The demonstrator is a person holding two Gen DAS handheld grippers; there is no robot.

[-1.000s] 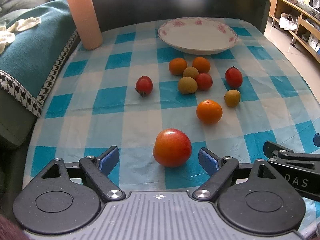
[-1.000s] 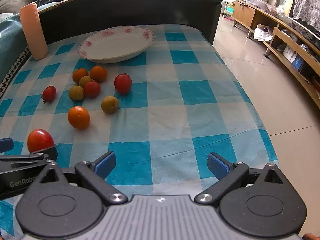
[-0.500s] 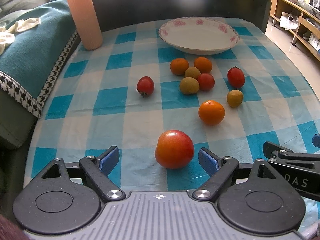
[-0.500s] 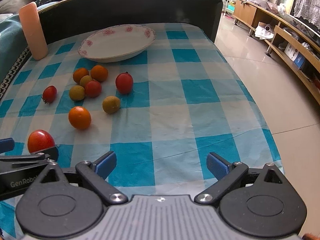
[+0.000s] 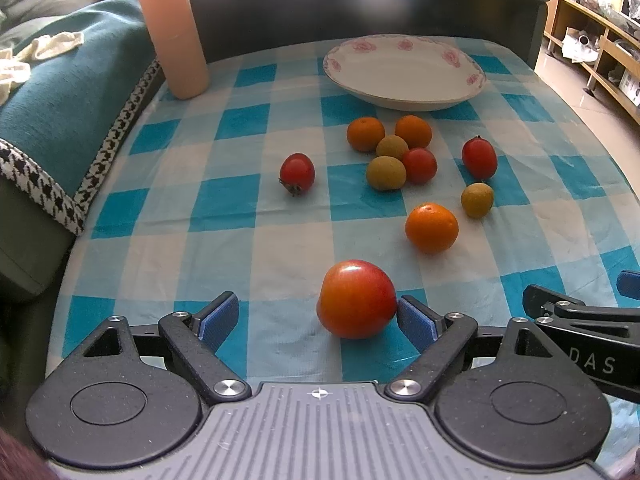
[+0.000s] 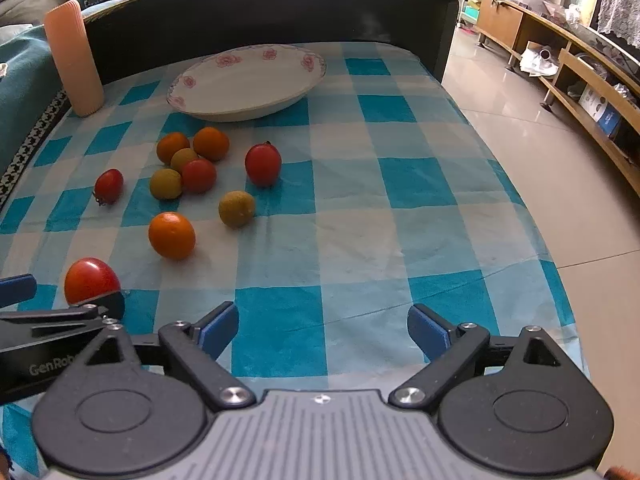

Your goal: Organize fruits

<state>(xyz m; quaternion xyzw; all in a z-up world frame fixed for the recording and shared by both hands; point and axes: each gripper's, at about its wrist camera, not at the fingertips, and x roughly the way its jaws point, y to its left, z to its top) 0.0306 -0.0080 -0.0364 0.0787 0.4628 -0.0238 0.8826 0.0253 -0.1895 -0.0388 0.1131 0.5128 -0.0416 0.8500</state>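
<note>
The left tongs (image 5: 318, 316) sit low over the checked desk (image 5: 248, 240), spread wide and gripping nothing. A large tomato (image 5: 356, 299) lies between the blue pads, touching the right pad (image 5: 416, 322) and well apart from the left. The right tongs (image 6: 322, 332) hover level over bare cloth, also wide open and holding nothing. Smaller fruits cluster at 1 o'clock, before the plate (image 5: 404, 96).

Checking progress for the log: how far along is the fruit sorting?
Nothing is done yet: the plate holds no fruit. In hand: the left gripper is open around the big tomato, whose side meets one of the fingers, not yet clamped. The right gripper is open over bare cloth. Left: the tomato and the nine smaller fruits, such as the nearest orange, on the tablecloth.
</note>
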